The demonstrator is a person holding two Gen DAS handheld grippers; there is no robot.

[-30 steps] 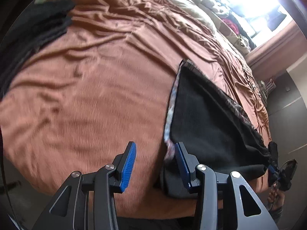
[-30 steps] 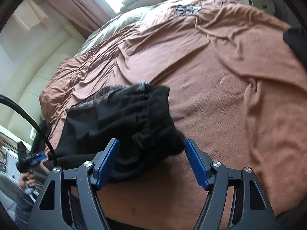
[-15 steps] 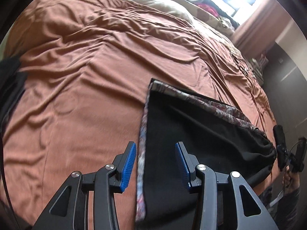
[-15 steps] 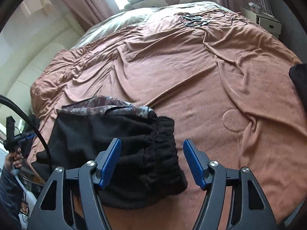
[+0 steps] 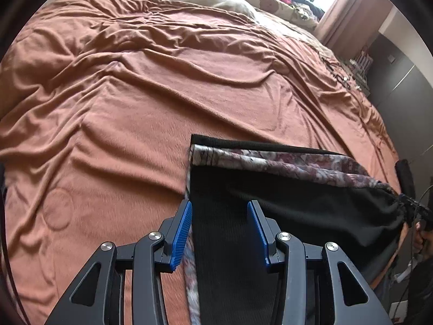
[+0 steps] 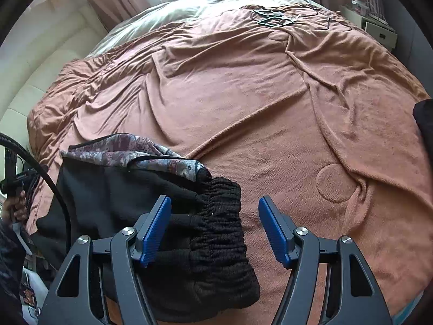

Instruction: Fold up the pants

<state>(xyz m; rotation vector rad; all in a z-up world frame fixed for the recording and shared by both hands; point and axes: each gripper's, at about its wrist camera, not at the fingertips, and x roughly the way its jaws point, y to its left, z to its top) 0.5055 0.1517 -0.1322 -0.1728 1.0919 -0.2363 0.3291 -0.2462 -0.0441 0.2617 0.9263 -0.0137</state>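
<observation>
**Black pants laid across the near edge of a bed, both grippers open above them**

Left wrist view: the left gripper (image 5: 219, 226) is poised over the hem end of the pants (image 5: 297, 211), its jaws spread wide with nothing between the blue pads (image 5: 180, 234) except the cloth lying below them. Whether the pads touch the fabric cannot be told. The pants lie flat on the brown bedspread (image 5: 135, 108), black side up, with a strip of floral lining (image 5: 284, 162) exposed along the far edge. At the right margin, the other end of the garment meets the right gripper (image 5: 411, 207), seen small and partly cut off.

Right wrist view: the right gripper (image 6: 213, 230) sits over the gathered elastic waistband (image 6: 222, 216), jaws likewise wide apart and gripping nothing. The left pad (image 6: 157, 230) overlies black fabric; the right pad (image 6: 273, 233) stands over bare bedspread (image 6: 270, 108) just beside the waistband. The pants (image 6: 113, 189) run leftward from here, the floral lining (image 6: 135, 154) showing along their far side. The person's left hand (image 6: 15, 207) appears at the left margin, beyond the garment's other end. A tangle of dark cables (image 6: 273, 17) rests on the far part of the bed, well apart from the pants, and pale bedding (image 6: 167, 16) lies beyond the bedspread near a bright window.
</observation>
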